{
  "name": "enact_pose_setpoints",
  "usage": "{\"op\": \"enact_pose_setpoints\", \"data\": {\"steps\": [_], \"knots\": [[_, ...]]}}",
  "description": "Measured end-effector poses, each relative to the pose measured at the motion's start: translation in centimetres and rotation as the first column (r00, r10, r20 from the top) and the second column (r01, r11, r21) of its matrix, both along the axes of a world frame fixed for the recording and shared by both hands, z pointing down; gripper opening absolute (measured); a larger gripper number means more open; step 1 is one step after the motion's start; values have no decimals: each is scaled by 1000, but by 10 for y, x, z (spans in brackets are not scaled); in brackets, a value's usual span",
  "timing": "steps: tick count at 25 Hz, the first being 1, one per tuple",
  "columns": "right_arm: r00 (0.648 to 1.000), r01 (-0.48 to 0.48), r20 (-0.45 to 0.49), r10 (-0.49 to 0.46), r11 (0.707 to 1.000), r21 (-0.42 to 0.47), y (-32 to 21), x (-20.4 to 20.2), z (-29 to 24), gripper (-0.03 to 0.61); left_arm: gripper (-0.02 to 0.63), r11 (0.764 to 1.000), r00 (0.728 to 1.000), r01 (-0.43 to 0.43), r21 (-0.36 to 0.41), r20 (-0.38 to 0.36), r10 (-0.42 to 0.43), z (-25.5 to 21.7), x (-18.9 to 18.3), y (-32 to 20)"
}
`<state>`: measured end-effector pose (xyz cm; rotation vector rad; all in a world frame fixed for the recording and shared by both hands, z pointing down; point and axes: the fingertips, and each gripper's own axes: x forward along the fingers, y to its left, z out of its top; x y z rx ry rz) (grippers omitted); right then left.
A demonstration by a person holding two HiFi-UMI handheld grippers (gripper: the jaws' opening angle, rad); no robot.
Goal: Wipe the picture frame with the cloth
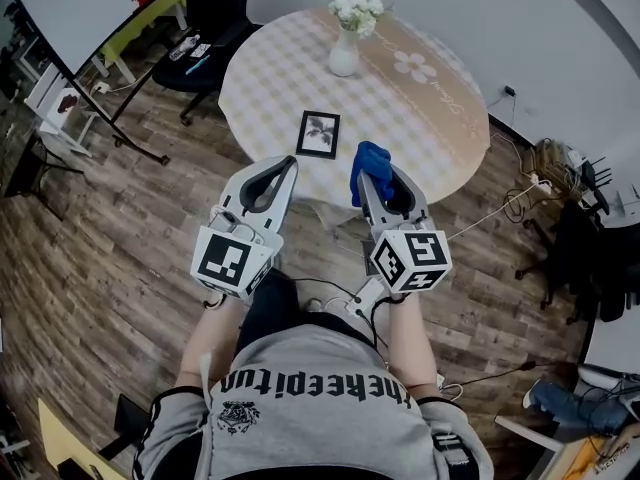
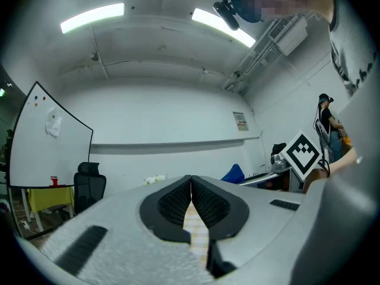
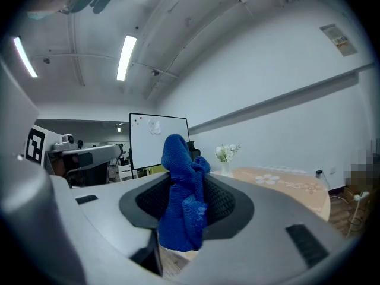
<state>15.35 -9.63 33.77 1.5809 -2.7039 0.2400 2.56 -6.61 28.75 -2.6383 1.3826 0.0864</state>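
Observation:
A small black picture frame (image 1: 319, 134) lies flat on the round checked table (image 1: 270, 78), near its front edge. My right gripper (image 1: 372, 176) is shut on a blue cloth (image 1: 369, 165), which bunches up between the jaws (image 3: 183, 200); it hangs just right of the frame, above the table's edge. My left gripper (image 1: 287, 163) is shut with nothing in it, its tips just short of the frame's near left side. In the left gripper view the jaws (image 2: 191, 183) meet at the tips, and the cloth (image 2: 234, 174) shows at the right.
A white vase of flowers (image 1: 346, 43) stands behind the frame. A black office chair (image 1: 208, 28) sits at the table's far left, next to a whiteboard on a stand (image 1: 80, 18). Cables and a chair (image 1: 575, 233) lie at the right, on the wooden floor.

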Motion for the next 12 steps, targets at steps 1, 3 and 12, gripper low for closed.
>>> {"op": "enact_pose_setpoints", "data": {"steps": [1, 3, 12], "knots": [[1000, 6, -3, -6, 1000, 3, 3, 0, 0, 152, 17, 1000, 1000, 5, 1, 0, -5, 0, 0, 3], [1000, 16, -12, -16, 1000, 11, 7, -1, -1, 152, 17, 1000, 1000, 9, 2, -2, -9, 0, -1, 9], [999, 33, -42, -31, 998, 58, 22, -17, -16, 152, 17, 1000, 1000, 16, 10, -3, -16, -6, -14, 20]]}}
